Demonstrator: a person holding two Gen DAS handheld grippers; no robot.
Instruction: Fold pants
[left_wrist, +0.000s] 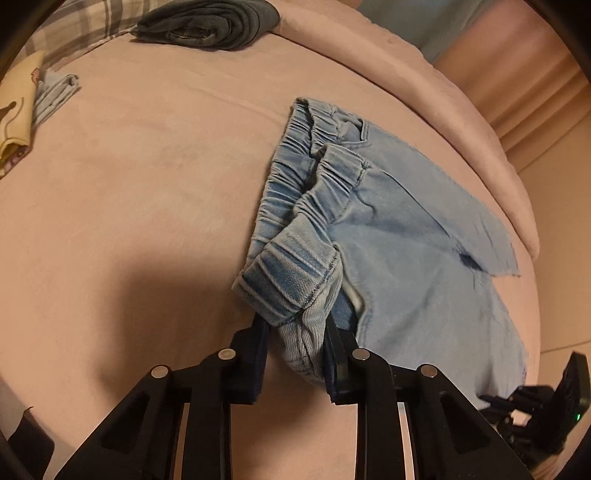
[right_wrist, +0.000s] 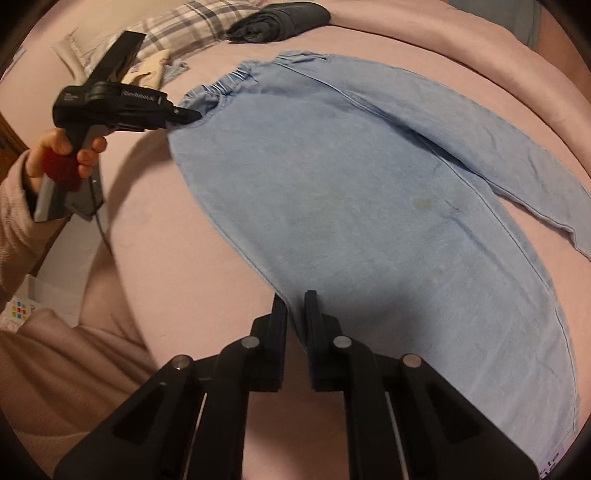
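Black fingers of the left gripper (left_wrist: 297, 354) are clenching a bunched corner of the waistband (left_wrist: 291, 284) of the light blue pants (left_wrist: 406, 240), lifting that corner slightly off the pink bed cover (left_wrist: 147, 184). The right gripper (right_wrist: 295, 325) is pinching the side edge of one leg, its jaws nearly closed on the fabric.

The left hand (right_wrist: 62, 151) is wrapping the gripper's handle, with a fuzzy pink sleeve (right_wrist: 18, 206) covering the wrist; only the right wrist view is showing this.

The pants (right_wrist: 369, 206) are lying flat and spread on the bed, legs parted toward the right. The denim is soft and faded, the waistband elastic and gathered in ribs. A faint yellowish stain (right_wrist: 423, 202) is showing on the leg.

The left wrist view is showing folded dark jeans (left_wrist: 207, 26), a plaid pillow (left_wrist: 85, 26), a small folded blue garment (left_wrist: 55, 92) and a yellow cloth (left_wrist: 14, 118) at the far side.
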